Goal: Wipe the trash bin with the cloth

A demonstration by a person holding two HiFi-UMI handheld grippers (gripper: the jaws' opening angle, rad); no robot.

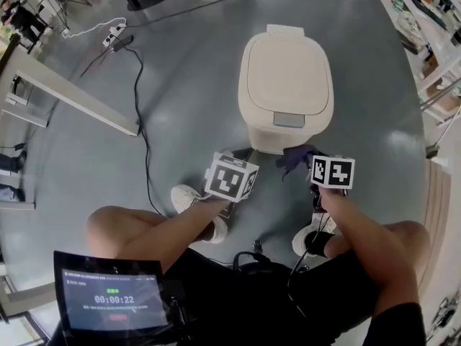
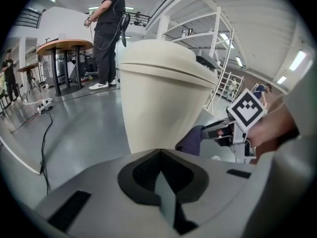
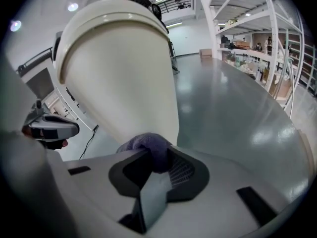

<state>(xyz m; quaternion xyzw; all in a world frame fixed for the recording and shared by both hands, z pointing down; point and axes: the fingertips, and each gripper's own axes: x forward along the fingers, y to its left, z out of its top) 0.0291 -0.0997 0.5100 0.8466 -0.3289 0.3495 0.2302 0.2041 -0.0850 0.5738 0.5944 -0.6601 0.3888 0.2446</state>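
The right tool (image 3: 157, 168) pinches a purple cloth (image 3: 146, 145) between its jaws. The bunched fabric bulges past the tips and presses against the near side of the cream trash bin (image 3: 119, 68). The left tool (image 2: 161, 155) has its jaws pressed together with nothing between them. It points at the bin's near wall, low down and just left of the cloth, though no view settles whether it touches the wall.

In the head view the two tools sit side by side at the bin's near foot, close together but apart. The bin stands upright on the grey floor (image 1: 187, 78) with its lid (image 1: 286, 74) down — mid-scene, just beyond the person's shoes (image 1: 189, 197). A black cable (image 1: 146, 157) crosses the floor on the left, running from a white power strip (image 1: 114, 33) at the far left toward the near side. At the near left a screen (image 1: 112, 298) shows a timer readout.

In the left gripper view another person (image 2: 106, 31) stands far off by a round desk (image 2: 64, 46). White shelves (image 2: 218, 38) rise on the right beyond the bin.
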